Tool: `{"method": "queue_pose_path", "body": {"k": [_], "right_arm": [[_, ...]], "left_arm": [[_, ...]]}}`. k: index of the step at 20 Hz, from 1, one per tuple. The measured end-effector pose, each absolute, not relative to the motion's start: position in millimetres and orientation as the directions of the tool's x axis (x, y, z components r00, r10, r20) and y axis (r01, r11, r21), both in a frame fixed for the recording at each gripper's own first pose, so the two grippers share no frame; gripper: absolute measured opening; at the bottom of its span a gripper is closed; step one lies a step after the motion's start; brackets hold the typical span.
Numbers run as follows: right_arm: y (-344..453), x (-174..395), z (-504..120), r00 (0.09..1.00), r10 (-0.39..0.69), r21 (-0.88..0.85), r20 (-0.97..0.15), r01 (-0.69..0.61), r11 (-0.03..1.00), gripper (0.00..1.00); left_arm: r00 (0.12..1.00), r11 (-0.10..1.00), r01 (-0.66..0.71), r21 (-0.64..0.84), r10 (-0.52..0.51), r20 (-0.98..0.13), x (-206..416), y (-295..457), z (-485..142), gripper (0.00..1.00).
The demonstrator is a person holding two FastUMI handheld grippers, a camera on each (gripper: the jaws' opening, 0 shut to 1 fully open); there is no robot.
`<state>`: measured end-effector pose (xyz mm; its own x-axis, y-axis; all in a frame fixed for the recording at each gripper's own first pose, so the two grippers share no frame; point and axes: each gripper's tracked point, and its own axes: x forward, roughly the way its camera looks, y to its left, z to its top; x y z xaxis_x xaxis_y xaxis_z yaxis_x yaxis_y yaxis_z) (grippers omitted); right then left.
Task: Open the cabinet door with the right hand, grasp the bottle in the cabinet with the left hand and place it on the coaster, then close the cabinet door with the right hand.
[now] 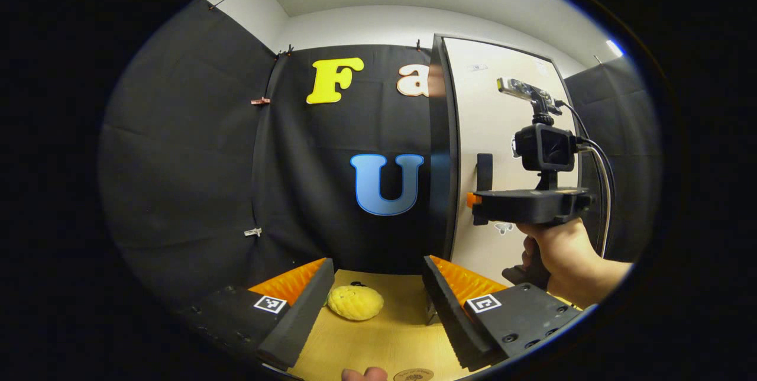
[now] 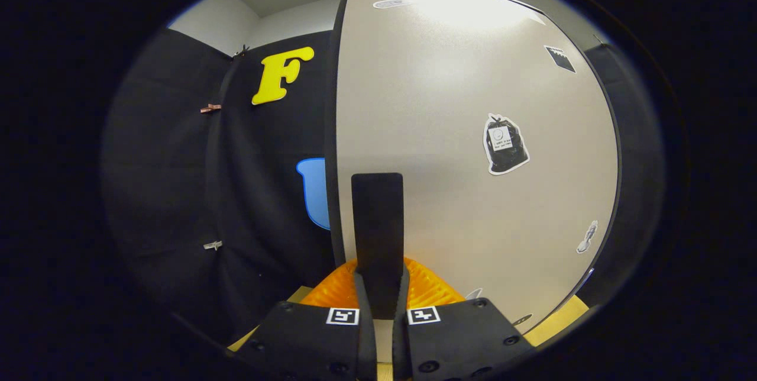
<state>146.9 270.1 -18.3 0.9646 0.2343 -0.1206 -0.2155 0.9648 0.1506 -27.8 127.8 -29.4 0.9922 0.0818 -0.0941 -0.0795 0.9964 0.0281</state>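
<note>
The cabinet's pale door [image 2: 461, 132] stands close in front of me in the right gripper view. My right gripper [image 2: 379, 277] is shut on the door's black vertical handle [image 2: 378, 221], one finger on each side. In the left gripper view a hand holds that right gripper [image 1: 473, 200] at the handle [image 1: 485, 171] of the door [image 1: 508, 109]. My left gripper [image 1: 377, 262] hangs open low over the wooden table [image 1: 402, 333], left of the cabinet, with nothing between its fingers. A round brown coaster [image 1: 414, 375] lies at the bottom edge. The door hides the bottle.
A yellow plush toy [image 1: 355, 302] lies on the table between the open left fingers, farther off. The cabinet's dark side panel [image 1: 443, 150] rises right of centre. A person's fingertip [image 1: 364, 374] shows beside the coaster. Black cloth walls close the back and left.
</note>
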Motion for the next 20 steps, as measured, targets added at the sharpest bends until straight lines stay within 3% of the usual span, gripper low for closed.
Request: {"method": "queue_pose_path", "body": {"k": [20], "right_arm": [[212.1, 43.3, -2.5, 0.925, 0.373, 0.212, -0.074, -0.351, 0.912, 0.14]], "left_arm": [[0.994, 0.995, -0.078, 0.060, 0.082, -0.076, -55.3, 78.7, -14.6, 0.94]]}}
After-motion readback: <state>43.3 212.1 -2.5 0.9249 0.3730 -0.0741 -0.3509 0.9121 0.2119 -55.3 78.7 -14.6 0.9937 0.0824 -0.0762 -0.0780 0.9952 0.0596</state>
